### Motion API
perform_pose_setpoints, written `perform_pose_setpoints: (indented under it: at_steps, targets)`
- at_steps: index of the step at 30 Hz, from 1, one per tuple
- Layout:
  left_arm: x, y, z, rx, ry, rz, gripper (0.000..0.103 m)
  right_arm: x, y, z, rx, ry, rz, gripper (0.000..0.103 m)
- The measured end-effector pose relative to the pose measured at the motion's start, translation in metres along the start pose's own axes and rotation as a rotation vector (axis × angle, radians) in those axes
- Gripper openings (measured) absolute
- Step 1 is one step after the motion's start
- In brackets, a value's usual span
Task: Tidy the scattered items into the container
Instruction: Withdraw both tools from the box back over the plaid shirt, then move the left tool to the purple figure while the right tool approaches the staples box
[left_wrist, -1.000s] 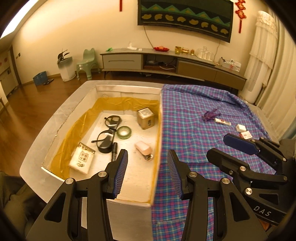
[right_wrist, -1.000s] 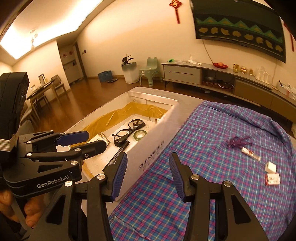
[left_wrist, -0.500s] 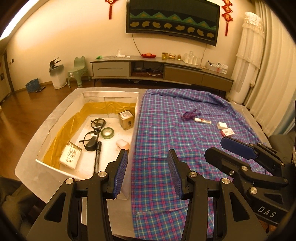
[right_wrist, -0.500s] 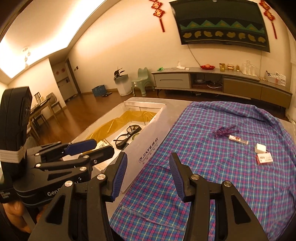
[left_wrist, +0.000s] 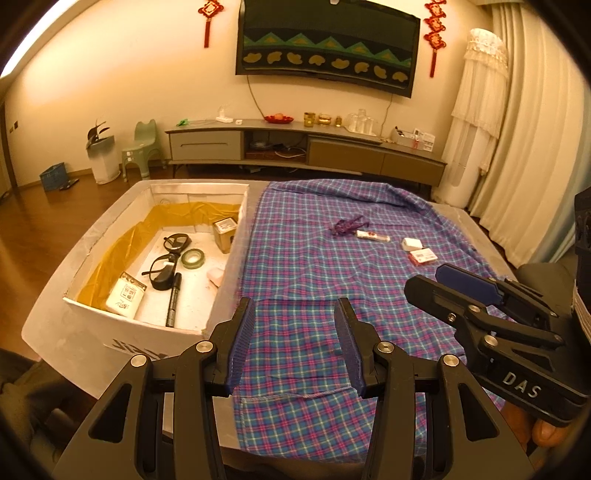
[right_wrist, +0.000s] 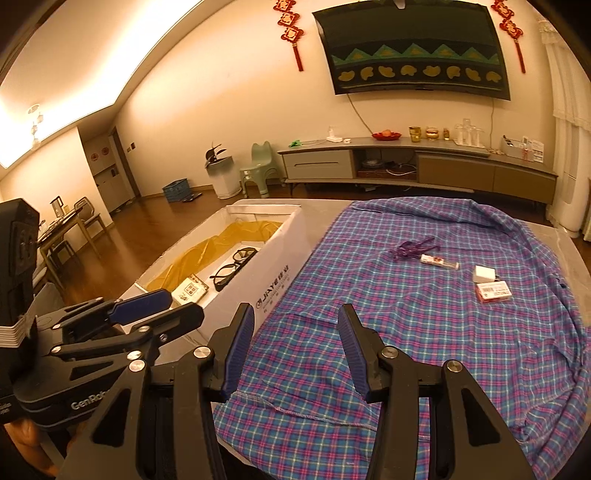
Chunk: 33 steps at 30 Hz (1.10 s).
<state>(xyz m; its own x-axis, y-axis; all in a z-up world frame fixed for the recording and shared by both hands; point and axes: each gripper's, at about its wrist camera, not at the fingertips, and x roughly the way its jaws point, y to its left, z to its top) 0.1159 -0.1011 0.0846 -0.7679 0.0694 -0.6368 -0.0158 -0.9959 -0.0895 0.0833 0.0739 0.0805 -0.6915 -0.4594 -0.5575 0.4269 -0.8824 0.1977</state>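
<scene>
Left gripper (left_wrist: 293, 341): jaws released, nothing between the pads; it hangs over the near edge of the plaid cloth (left_wrist: 317, 258), beside the box.
Right gripper (right_wrist: 297, 349): jaws released and empty, above the near part of the cloth; seen from the left wrist view, it lies to the right of the left gripper.
Container: white cardboard box (left_wrist: 110, 332) with a yellow plastic liner (left_wrist: 122, 245), standing on the table (left_wrist: 55, 295) against the left edge of the cloth.
Inside the box: black glasses (left_wrist: 166, 258), a green tape roll (left_wrist: 193, 257), a black marker (left_wrist: 173, 299), a white printed packet (left_wrist: 125, 295), a small square tin (left_wrist: 225, 234), and a pale pink item (left_wrist: 216, 277) against the right wall.
Items left out: four, all on the far right part of the cloth, well apart from both grippers.
Detail: a purple tangle of cord (right_wrist: 412, 248) just beside a white tube with red print (right_wrist: 439, 261); to their right a small white cube (right_wrist: 484, 274), and a red-and-white box (right_wrist: 494, 291) just in front of the cube.
</scene>
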Motion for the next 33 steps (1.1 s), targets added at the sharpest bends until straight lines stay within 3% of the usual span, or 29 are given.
perform_pose_setpoints:
  at_steps: [7,13,26,33]
  targets:
    - [-0.004,-0.022,0.000,0.029,-0.011,-0.045,0.048,-0.017,-0.015,-0.007,0.020,-0.017,-0.050,0.049]
    - [0.011,-0.046,0.010,0.054,0.003,-0.086,0.052,-0.011,-0.051,-0.004,0.071,-0.003,-0.127,0.049]
    - [0.113,-0.095,0.045,0.070,0.135,-0.171,0.052,0.019,-0.183,0.008,0.279,0.062,-0.225,0.049]
    - [0.173,-0.118,0.067,0.117,0.170,-0.195,0.052,0.049,-0.237,0.015,0.309,0.123,-0.265,0.049]
